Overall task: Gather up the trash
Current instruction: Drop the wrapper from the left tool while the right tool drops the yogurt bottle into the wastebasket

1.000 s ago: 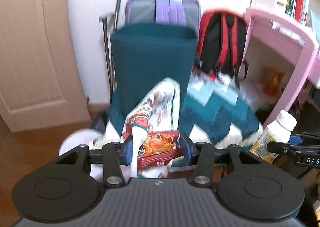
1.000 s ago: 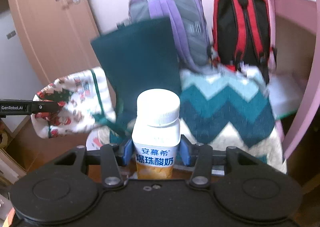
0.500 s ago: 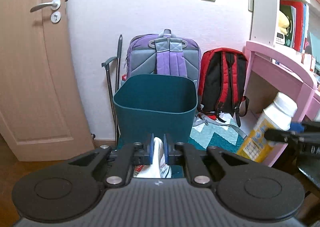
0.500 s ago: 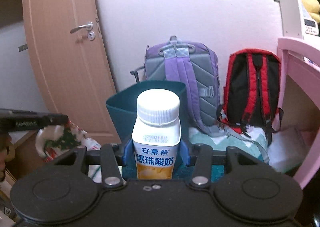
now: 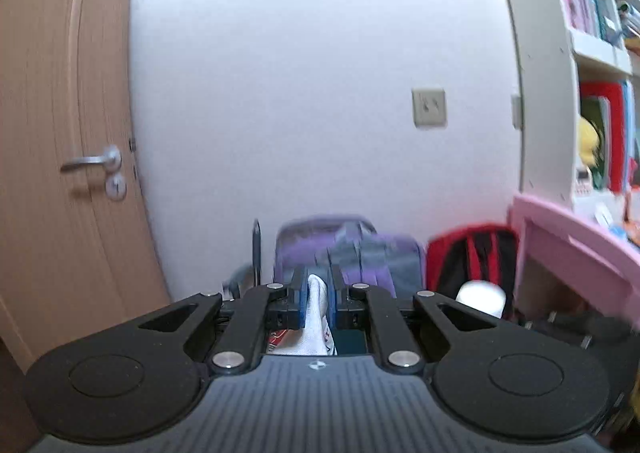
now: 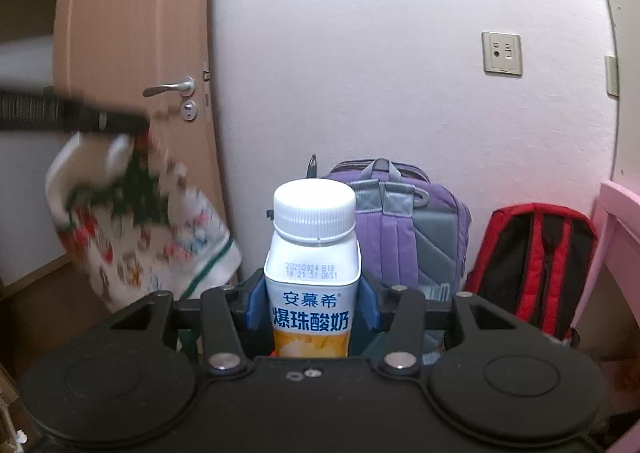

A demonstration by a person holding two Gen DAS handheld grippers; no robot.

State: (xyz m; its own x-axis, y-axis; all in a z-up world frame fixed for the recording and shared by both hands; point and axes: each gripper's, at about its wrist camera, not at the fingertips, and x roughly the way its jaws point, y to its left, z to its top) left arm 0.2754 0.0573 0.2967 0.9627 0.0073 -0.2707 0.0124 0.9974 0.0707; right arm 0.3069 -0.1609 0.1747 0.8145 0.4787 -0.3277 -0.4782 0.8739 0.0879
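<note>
The tan wooden door (image 6: 132,65) fills the upper left of the right wrist view, beside the pale wall. Lower centre stand a purple and grey fabric backpack (image 6: 416,237) and, to its right, a red and black backpack (image 6: 532,265). At left centre hangs a white printed plastic bag (image 6: 136,237), blurred, its top pinched under the left gripper (image 5: 318,303); in the left wrist view the blue pads (image 5: 299,301) press a white fold of the bag (image 5: 318,317) between them. At bottom centre the right gripper (image 6: 312,311) clamps a white-capped yoghurt drink bottle (image 6: 312,273), upright, jaws tight on its sides. A dark green edge below the bottle may be a bin; this cannot be confirmed. Assessment: both items are collected and held aloft; neither is deposited. Disposal remains outstanding.
</note>
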